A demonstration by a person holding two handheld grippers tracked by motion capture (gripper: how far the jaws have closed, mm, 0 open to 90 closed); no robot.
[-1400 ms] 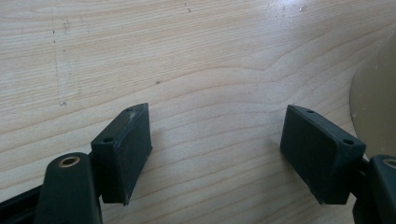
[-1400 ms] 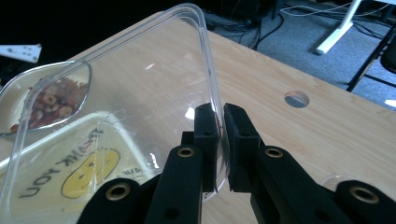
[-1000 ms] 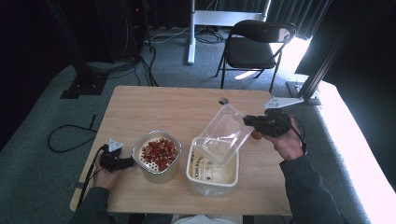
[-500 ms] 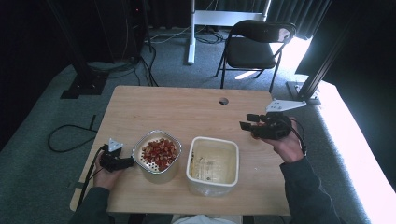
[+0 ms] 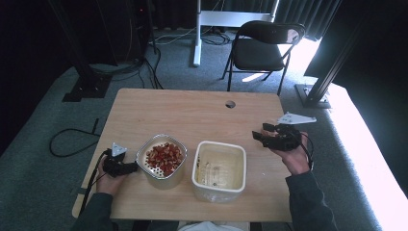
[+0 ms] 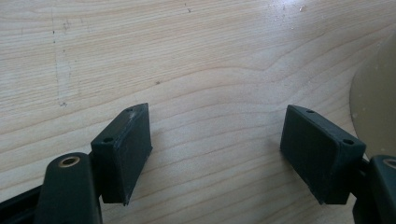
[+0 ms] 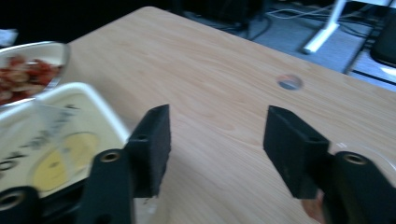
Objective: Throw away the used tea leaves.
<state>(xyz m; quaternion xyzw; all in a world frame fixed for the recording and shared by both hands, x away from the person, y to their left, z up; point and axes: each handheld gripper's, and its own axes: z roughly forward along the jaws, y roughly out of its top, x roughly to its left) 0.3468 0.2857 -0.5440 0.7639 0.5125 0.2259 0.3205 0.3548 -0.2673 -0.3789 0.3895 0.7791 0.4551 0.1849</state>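
Currently both tools empty, jaws apart. Left tool (image 5: 131, 168) on surface (image 5: 192, 110), just beside metal bowl (image 5: 161, 158) of red pieces. Right tool (image 5: 263, 136) hovers near white tub (image 5: 219, 169). Risk: nudge tips bowl, spilling pieces.

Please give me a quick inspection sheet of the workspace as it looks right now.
Surface: wooden table, with a round hole near its far edge.
Job's things: metal bowl of red pieces; white tub beside it, open.
Clutter: nothing seen.
Grippers: left gripper low at the bowl's left side, jaws apart, nothing between them; right gripper held right of the tub, jaws apart, nothing between them.
Cables: black cable looped on the floor left of the table; more by the far stands.
Surroundings: grey carpet, black folding chair, dark curtains.
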